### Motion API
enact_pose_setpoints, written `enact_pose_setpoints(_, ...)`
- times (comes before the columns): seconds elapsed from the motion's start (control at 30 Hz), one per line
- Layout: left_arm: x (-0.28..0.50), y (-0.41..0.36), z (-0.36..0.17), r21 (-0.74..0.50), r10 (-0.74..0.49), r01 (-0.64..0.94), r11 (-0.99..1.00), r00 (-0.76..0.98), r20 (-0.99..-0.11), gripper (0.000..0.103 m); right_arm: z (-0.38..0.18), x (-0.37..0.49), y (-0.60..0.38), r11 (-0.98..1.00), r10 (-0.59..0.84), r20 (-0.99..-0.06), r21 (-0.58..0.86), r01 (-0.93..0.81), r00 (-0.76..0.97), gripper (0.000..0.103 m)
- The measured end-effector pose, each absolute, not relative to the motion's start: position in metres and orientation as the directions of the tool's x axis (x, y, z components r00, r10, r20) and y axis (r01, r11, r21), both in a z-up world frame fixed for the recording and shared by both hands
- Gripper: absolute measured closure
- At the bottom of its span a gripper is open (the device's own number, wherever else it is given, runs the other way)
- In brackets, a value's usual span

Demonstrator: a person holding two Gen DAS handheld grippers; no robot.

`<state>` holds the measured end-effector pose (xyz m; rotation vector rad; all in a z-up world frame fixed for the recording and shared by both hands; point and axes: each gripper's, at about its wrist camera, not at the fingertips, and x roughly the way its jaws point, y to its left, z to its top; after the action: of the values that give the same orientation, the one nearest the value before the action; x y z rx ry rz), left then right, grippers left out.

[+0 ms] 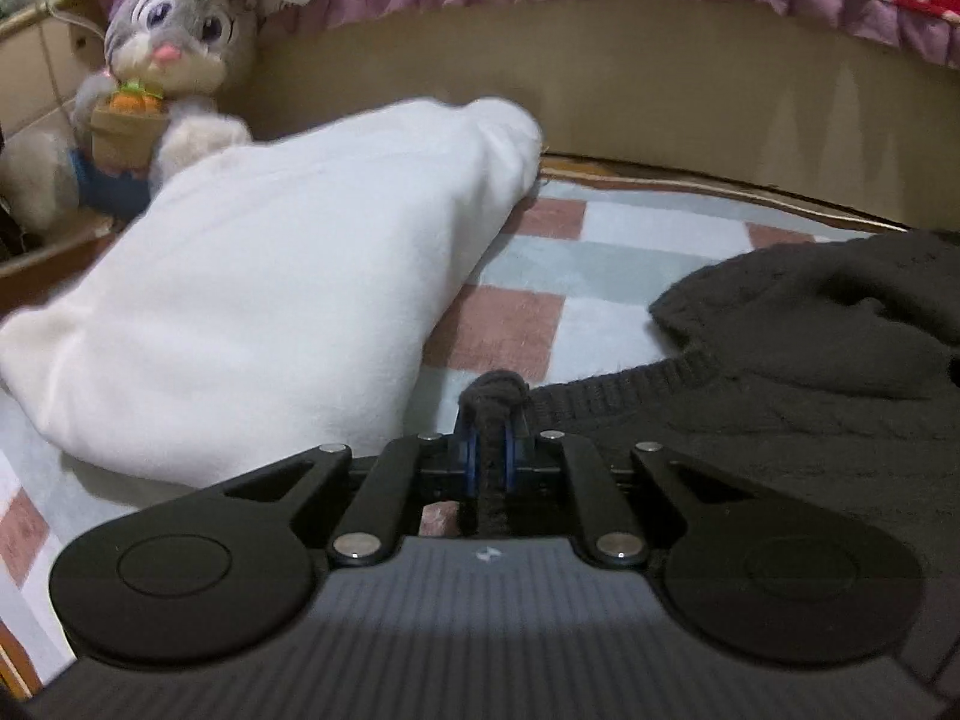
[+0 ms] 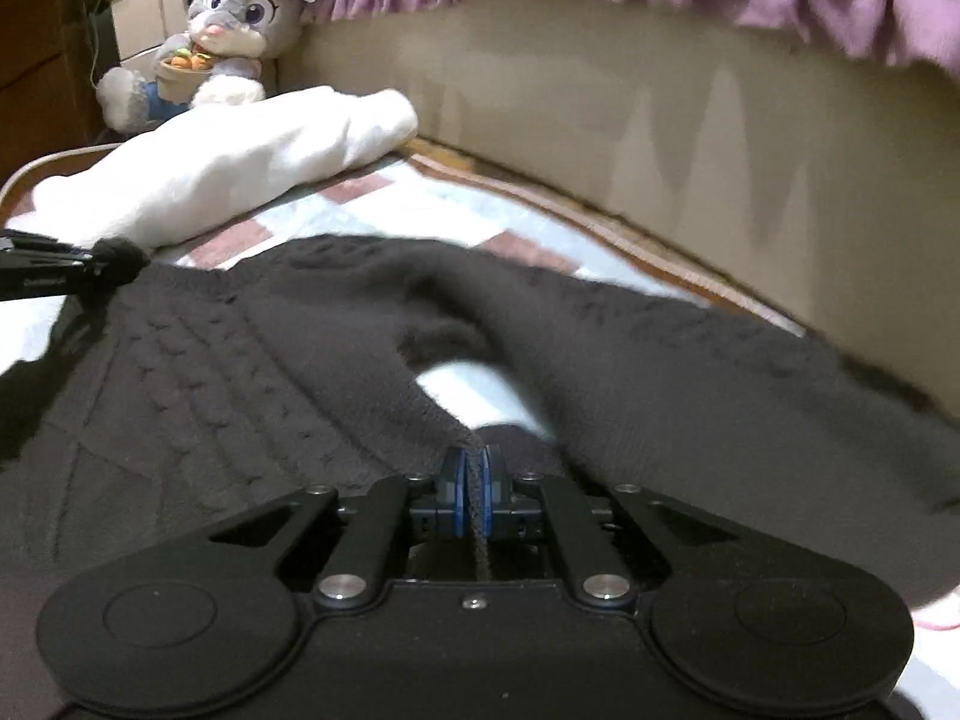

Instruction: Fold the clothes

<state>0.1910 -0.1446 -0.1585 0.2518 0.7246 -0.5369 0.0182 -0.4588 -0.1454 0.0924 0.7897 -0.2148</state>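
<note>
Biggest risk from here — thin bites of knit slipping free: left tool [image 1: 493, 420] pressed together on a bunched corner of the dark cable-knit sweater [image 1: 810, 360], right tool [image 2: 474, 468] pinching a thin edge of the same sweater [image 2: 600, 348], possibly at a neckline or a gap between panels, hard to say through the blur. Uneven lift or pull likely to stretch the loose knit, twist the panel, or leave the fold crooked. Sweater spread rumpled over the checked blanket [image 1: 528, 276], partly raised between the two tools. Drag toward the white garment [image 1: 270, 276], lying just beside, could disturb that bundle. Both tools held low, near level, pointing toward the bed side [image 2: 630, 138] — left tool out at the sweater's left corner.
</note>
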Motion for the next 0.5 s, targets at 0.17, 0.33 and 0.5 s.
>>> enact_pose_setpoints(0.17, 0.190, -0.159, -0.168, 0.158, -0.304, 0.553, 0.818, 0.650, -0.697, 0.095, -0.150, 0.009, -0.468, 0.924, -0.342, -0.728, -0.145, 0.354, 0.594, 0.101)
enact_pose_setpoints(0.33, 0.180, -0.154, -0.144, 0.133, -0.305, 0.568, 0.812, 0.608, -0.733, 0.069, -0.132, -0.042, -0.494, 0.865, -0.317, -0.734, 0.037, 0.501, 0.601, 0.080)
enact_pose_setpoints(0.5, 0.135, -0.141, -0.107, 0.067, -0.438, 0.659, 0.749, 0.568, -0.697, 0.046, -0.111, -0.112, -0.506, 0.794, -0.247, -0.724, 0.230, 0.563, 0.644, 0.050)
